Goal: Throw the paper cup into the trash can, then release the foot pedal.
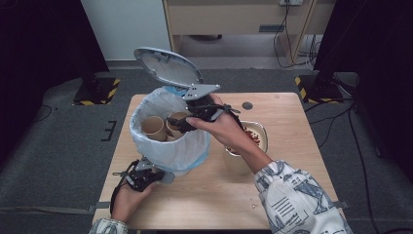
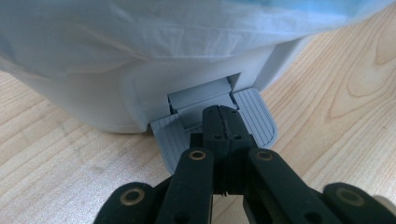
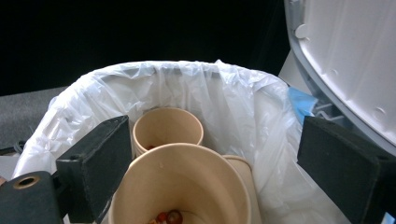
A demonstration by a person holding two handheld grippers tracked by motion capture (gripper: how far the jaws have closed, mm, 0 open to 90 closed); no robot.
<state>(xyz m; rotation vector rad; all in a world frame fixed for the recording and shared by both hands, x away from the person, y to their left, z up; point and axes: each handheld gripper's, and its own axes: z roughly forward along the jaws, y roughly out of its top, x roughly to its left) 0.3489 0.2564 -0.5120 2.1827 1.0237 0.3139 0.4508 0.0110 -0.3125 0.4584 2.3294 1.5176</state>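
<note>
A white pedal bin [image 1: 170,148] lined with a plastic bag [image 3: 233,93] stands on the wooden table [image 1: 297,161], its lid [image 1: 168,67] raised. Paper cups lie inside: a far cup [image 3: 168,128] and a near cup [image 3: 187,186] with red bits at its bottom. My right gripper [image 1: 181,123] hangs over the bin's mouth, open, its jaws wide apart on either side of the near cup [image 1: 176,119] without gripping it. My left gripper [image 2: 223,116] is shut, its tips resting on the grey pedal [image 2: 254,119] at the bin's foot [image 1: 163,176].
A bowl [image 1: 258,127] with red scraps sits right of the bin, and another paper cup [image 1: 236,165] stands under the right forearm. A small dark disc [image 1: 247,105] lies near the table's far edge. Bare wood stretches along the front and right.
</note>
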